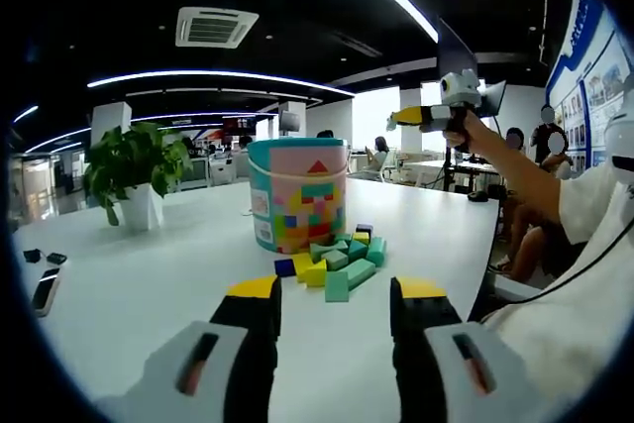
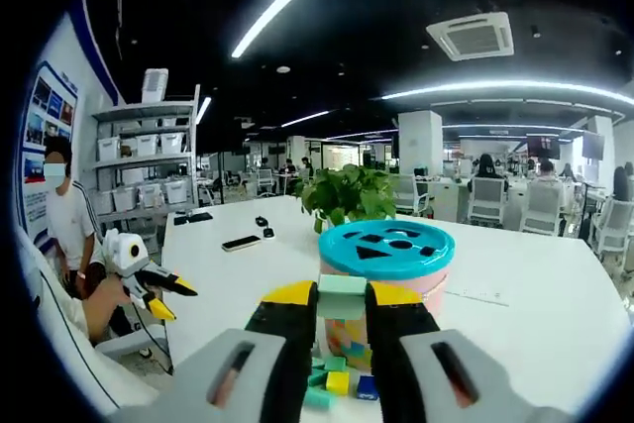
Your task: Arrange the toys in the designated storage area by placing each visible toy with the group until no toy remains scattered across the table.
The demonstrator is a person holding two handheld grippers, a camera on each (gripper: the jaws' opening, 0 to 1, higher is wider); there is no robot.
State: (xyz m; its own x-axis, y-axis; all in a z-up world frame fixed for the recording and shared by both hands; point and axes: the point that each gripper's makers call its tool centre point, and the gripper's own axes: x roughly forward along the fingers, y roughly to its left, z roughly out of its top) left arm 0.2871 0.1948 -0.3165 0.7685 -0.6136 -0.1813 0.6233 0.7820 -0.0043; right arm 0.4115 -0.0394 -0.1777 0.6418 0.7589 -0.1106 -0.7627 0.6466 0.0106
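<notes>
Right gripper view: my right gripper (image 2: 342,316) clamps a green block (image 2: 343,296) above the bucket (image 2: 386,257), ready to join the block pile (image 1: 333,263) mid-table (near the far edge). My left gripper (image 1: 335,306) waits unclenched, holding nothing.
</notes>
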